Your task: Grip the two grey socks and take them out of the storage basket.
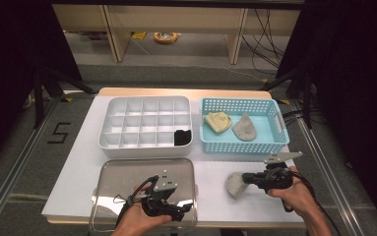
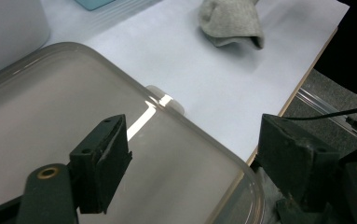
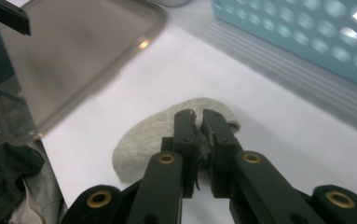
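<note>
Two grippers at the table's near edge. Right gripper (image 1: pixel 245 178) clamped on a grey sock (image 1: pixel 235 184), which lies on the white table (image 1: pixel 210 196) in front of the blue basket (image 1: pixel 240 146). Left gripper (image 1: pixel 188 208) has its jaws wide apart, holding nothing, over the clear lid (image 1: pixel 127 172).

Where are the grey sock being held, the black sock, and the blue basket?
grey sock (image 1: pixel 234 184), high view, its bunched middle.
black sock (image 1: pixel 182 137), high view, its centre, inside the white organizer.
blue basket (image 1: pixel 240 146), high view, its front wall.
</note>
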A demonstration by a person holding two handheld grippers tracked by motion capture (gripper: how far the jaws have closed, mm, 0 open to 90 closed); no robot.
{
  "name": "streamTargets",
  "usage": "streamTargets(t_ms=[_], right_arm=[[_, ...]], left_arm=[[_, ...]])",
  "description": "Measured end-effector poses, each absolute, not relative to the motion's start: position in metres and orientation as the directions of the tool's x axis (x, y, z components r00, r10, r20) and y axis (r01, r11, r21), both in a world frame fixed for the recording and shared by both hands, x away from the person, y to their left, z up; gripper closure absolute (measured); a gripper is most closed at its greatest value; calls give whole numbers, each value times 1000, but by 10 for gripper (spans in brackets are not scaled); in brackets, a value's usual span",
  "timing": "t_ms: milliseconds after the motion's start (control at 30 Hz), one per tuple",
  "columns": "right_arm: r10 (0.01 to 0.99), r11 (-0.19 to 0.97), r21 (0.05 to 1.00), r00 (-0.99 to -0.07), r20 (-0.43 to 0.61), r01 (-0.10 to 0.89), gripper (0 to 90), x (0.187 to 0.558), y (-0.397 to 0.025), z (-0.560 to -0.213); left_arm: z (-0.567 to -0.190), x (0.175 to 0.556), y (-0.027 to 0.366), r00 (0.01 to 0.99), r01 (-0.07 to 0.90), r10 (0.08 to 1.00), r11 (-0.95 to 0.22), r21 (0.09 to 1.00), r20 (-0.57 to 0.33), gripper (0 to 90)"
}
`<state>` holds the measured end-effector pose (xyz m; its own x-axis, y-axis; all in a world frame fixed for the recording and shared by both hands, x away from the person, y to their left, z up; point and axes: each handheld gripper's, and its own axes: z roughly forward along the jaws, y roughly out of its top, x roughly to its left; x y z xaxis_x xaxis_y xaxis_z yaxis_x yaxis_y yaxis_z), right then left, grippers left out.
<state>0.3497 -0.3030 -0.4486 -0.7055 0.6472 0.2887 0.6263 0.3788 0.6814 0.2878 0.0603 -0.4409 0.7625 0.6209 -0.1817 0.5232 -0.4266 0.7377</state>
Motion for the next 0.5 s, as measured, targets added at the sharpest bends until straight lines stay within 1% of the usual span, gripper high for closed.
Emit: streamTargets(t_ms=[67,233,267,300,333,367,400,433,467,500], right_arm=[[655,358,683,-692,303,637,847,345,-320,-457],[693,373,646,-663,282,666,836,343,-336,-464],[727,355,653,-637,257,669,769,341,-337,-465],[741,338,650,-619,262,680,739,341,-337,-464],[770,334,640,-592,239,692,730,339,-335,-459],[770,334,640,-592,239,692,730,339,-335,-459],[792,360,678,-594,140,641,692,337,-330,-453],[809,361,688,-578,105,630,679,335,-326,-448],[804,384,679,-588,86,626,664,333,-323,-439],[815,367,667,-569,106,649,658,328,-315,-432]], left_arm=[[-440,291,50,769,517,614,-436,737,-177,259],[-441,295,33,788,504,589,-454,734,-177,287],[-441,297,28,796,497,580,-466,732,-171,294],[-441,297,26,798,496,578,-468,731,-170,296],[-441,297,25,800,494,575,-468,732,-172,296],[-441,297,25,800,494,575,-468,732,-172,296],[-442,297,25,799,494,577,-467,733,-171,296],[-442,297,26,797,495,580,-468,732,-168,296],[-442,298,27,796,495,583,-468,732,-165,296],[-442,298,28,795,495,585,-469,732,-163,297]])
